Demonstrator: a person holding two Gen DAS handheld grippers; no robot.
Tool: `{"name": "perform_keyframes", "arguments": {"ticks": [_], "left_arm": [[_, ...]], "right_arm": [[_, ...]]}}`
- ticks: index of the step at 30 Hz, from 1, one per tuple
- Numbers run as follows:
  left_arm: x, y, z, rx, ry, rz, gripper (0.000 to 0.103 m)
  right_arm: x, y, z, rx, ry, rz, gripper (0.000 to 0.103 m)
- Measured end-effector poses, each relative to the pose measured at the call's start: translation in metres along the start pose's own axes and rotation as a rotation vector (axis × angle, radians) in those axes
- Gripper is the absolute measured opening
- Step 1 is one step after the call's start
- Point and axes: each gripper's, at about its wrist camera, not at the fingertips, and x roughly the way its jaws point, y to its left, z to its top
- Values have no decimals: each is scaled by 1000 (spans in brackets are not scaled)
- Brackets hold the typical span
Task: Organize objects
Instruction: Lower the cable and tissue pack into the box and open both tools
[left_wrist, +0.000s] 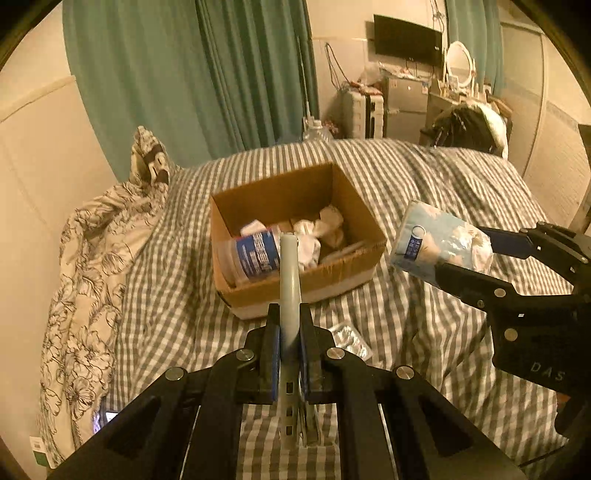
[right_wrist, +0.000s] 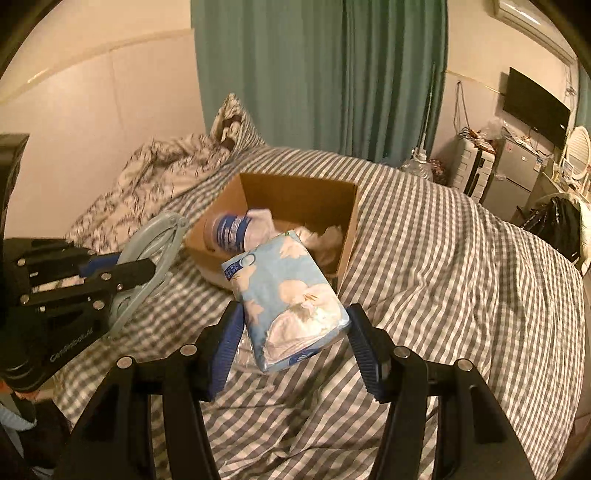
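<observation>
An open cardboard box (left_wrist: 255, 206) sits on the checked bed and holds a blue-labelled bottle (left_wrist: 251, 254) and crumpled white items. My left gripper (left_wrist: 288, 354) is shut on a grey folded hanger (left_wrist: 289, 273), held just in front of the box. My right gripper (right_wrist: 295, 332) is shut on a light blue tissue pack (right_wrist: 288, 295), held above the bed at the box's near right corner. In the right wrist view the box (right_wrist: 347, 236) lies behind the pack, and the left gripper (right_wrist: 122, 269) with the hanger (right_wrist: 155, 240) is at the left.
A silver foil pack (left_wrist: 349, 338) lies on the checked bedsheet (left_wrist: 424, 177) near my left gripper. A floral duvet (left_wrist: 92, 258) is piled at the left by the wall. Green curtains, a suitcase, a fridge and a dark bag stand beyond the bed.
</observation>
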Motion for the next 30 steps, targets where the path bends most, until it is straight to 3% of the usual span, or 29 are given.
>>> {"name": "perform_keyframes", "arguments": {"ticks": [12, 17, 23, 30], "left_arm": [[9, 27, 51, -62, -65, -30, 8], [39, 39, 75, -73, -52, -7, 8], [83, 50, 96, -76, -35, -30, 8], [132, 56, 106, -78, -17, -67, 8]], "right_arm": [[-13, 1, 55, -25, -90, -32, 57], [18, -6, 86, -13, -94, -20, 57], [70, -15, 114, 9, -65, -17, 57], [128, -24, 123, 9, -24, -28, 57]]}}
